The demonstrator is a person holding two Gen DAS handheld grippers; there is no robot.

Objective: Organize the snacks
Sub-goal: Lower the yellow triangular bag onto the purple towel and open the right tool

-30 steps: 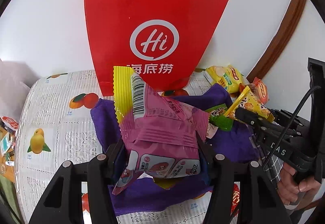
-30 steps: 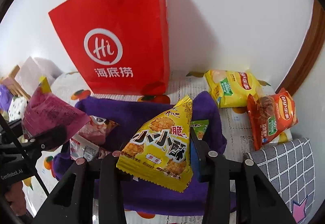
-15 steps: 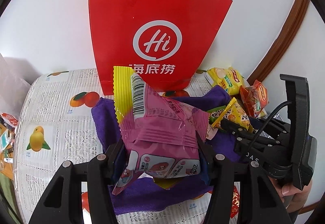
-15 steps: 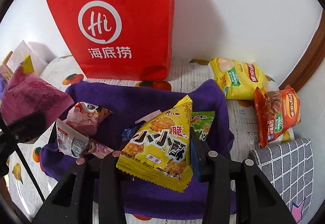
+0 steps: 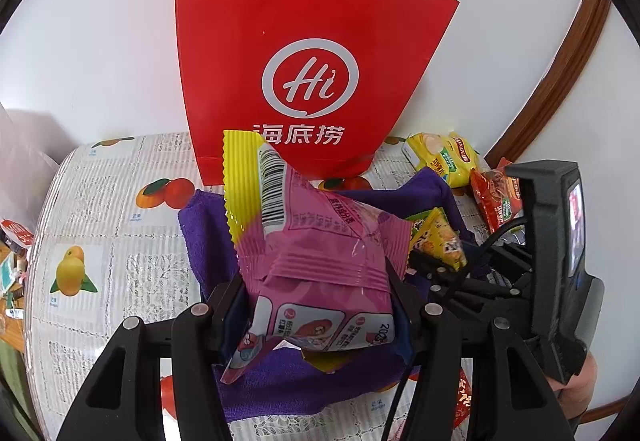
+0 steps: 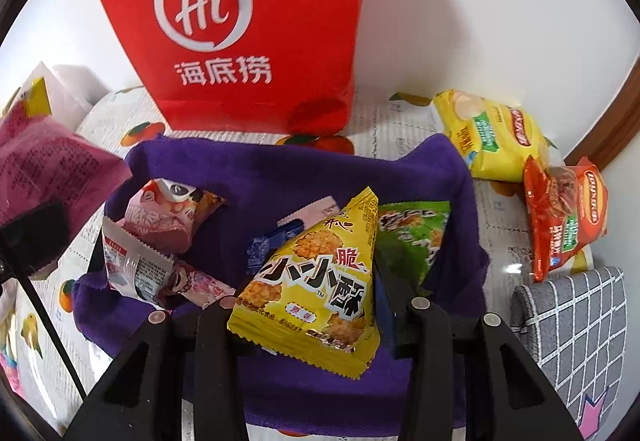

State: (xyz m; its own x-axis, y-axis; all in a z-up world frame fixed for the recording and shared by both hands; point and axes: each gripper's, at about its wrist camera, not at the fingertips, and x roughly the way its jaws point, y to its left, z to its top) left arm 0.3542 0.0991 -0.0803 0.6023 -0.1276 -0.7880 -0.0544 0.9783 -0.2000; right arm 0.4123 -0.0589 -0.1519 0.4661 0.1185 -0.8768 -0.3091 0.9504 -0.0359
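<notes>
My left gripper (image 5: 316, 293) is shut on a pink snack bag (image 5: 320, 241) with a yellow crimped edge, held above the purple cloth (image 5: 204, 225). My right gripper (image 6: 308, 301) is shut on a yellow triangular snack bag (image 6: 320, 265), low over the same purple cloth (image 6: 280, 169). On that cloth lie a pink packet (image 6: 168, 217), a clear-ended packet (image 6: 132, 265), a blue packet (image 6: 272, 245) and a green packet (image 6: 412, 237). The pink bag (image 6: 48, 169) also shows at the left edge of the right wrist view.
A red paper bag (image 6: 240, 1) stands upright against the white wall behind the cloth. A yellow chip bag (image 6: 488, 137) and an orange-red chip bag (image 6: 564, 217) lie at the right on the fruit-print tablecloth (image 5: 100, 201). A grey checked cloth (image 6: 576, 321) lies at the near right.
My right gripper has come down and forward over the purple cloth with the yellow bag, and it now looms larger in the left wrist view. The left gripper has stayed still.
</notes>
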